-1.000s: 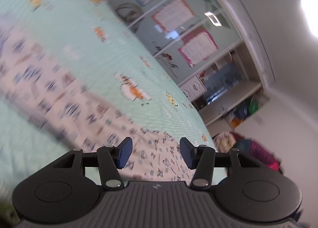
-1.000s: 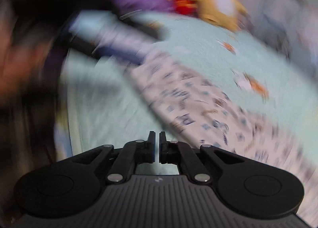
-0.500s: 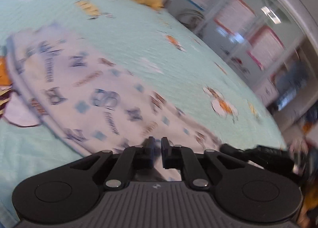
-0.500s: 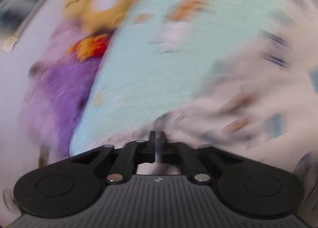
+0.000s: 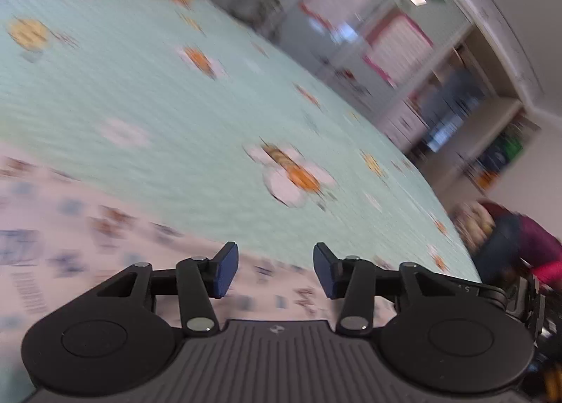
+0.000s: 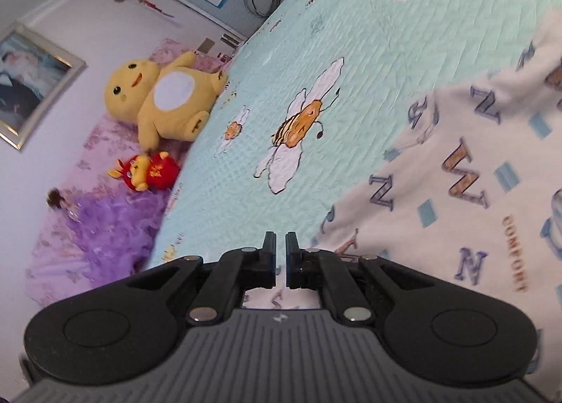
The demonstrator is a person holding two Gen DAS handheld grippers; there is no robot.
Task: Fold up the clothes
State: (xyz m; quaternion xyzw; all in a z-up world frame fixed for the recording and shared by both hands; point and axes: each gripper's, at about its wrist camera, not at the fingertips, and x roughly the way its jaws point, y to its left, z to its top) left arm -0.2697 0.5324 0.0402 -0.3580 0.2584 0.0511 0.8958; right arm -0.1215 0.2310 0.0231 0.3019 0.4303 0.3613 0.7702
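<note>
Printed garment spread flat on the mint bedspread, both grippers low over its edge.

Left gripper (image 5: 275, 267) opening up, jaws apart with nothing pinched, the white letter-print garment (image 5: 105, 245) lying just beneath. Right gripper (image 6: 280, 255) all but closed, only a sliver between the jaws, no cloth visibly caught there, garment (image 6: 456, 192) running off to its right. Beyond on the bee-patterned bedspread (image 6: 351, 51): yellow plush toy (image 6: 161, 97), small red plush (image 6: 147, 171), purple fabric (image 6: 102, 231).

white letter-print garment (image 6: 456, 185) flat on bedspread (image 6: 368, 34)
</note>
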